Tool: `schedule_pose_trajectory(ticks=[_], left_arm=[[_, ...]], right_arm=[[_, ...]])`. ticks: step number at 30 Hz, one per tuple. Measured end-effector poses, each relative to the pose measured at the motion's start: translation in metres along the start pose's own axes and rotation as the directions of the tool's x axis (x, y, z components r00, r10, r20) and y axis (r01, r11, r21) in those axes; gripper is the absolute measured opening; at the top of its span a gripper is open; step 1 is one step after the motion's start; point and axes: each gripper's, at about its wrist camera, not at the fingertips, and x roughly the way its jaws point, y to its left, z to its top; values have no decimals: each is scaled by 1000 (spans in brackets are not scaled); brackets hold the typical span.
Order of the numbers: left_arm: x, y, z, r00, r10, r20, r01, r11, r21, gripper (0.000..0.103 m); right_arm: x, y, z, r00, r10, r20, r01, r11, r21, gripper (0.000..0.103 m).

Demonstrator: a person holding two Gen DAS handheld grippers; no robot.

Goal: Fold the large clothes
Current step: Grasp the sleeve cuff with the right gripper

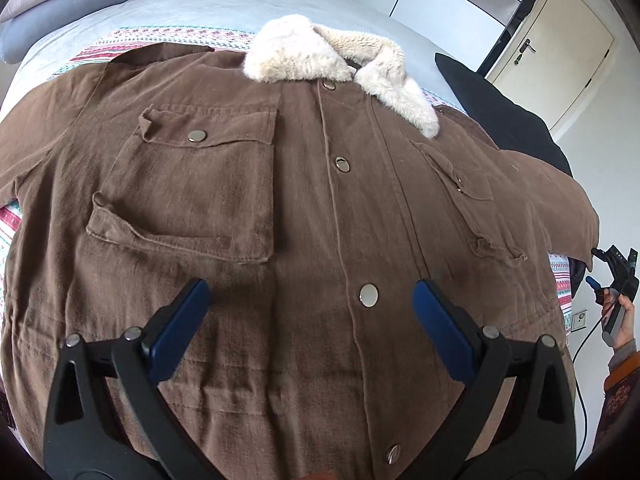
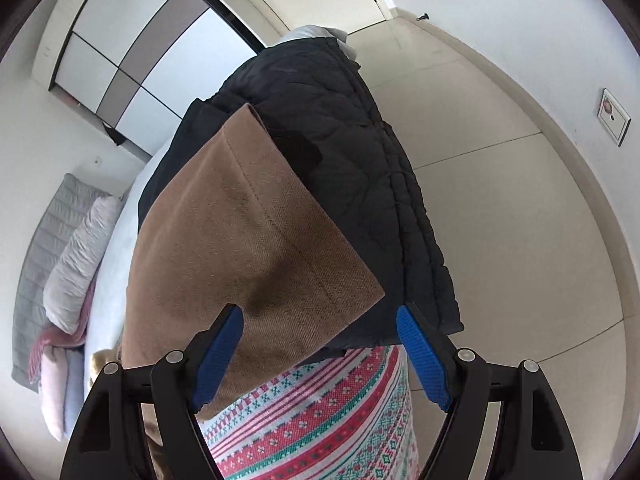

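A large brown coat with a cream fur collar lies front-up and buttoned on the bed. My left gripper is open and empty, hovering above the coat's lower front near a metal snap. My right gripper is open and empty at the end of the coat's brown sleeve, whose cuff lies between the spread fingers. The right gripper also shows in the left wrist view at the bed's right edge, beside the sleeve end.
A black quilted jacket lies under the sleeve at the bed's edge; it also shows in the left wrist view. A patterned striped blanket covers the bed. Pillows are stacked at the head. A door and tiled floor are beyond.
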Motion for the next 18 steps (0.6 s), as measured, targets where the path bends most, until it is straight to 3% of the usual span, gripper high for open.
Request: schedule_pose_trajectory(ticks=[3,5,8,9,13,18], left_arm=[[3,1,-1,1000,4,0,-4,1000,6,102],[4,1,0,1000,8,4,-8,1000,19,102],[4,3,1,1000,16,14,-16,999,31,102],[3,4,2,1000,11,14,-12,999,32,102],[2,12,5,1000,-15,-1,15,1000,14,102],[0,24,9,999,-36,-6,36,999,-23,102]], right_arm=[[9,5,-2,999,23,24,-24,1000,18,79],[11,12,-3,998,32,51,-32,999,5,69],[7,27,-5,995,-24,101,31,998,-59,32],[4,31,-5,993,-40,112,48,996,-77,15],[-20,47,-5,983,-31,184,50,994,-100,10],[-61,91,-9,968,23,249,30,978,-208,9]])
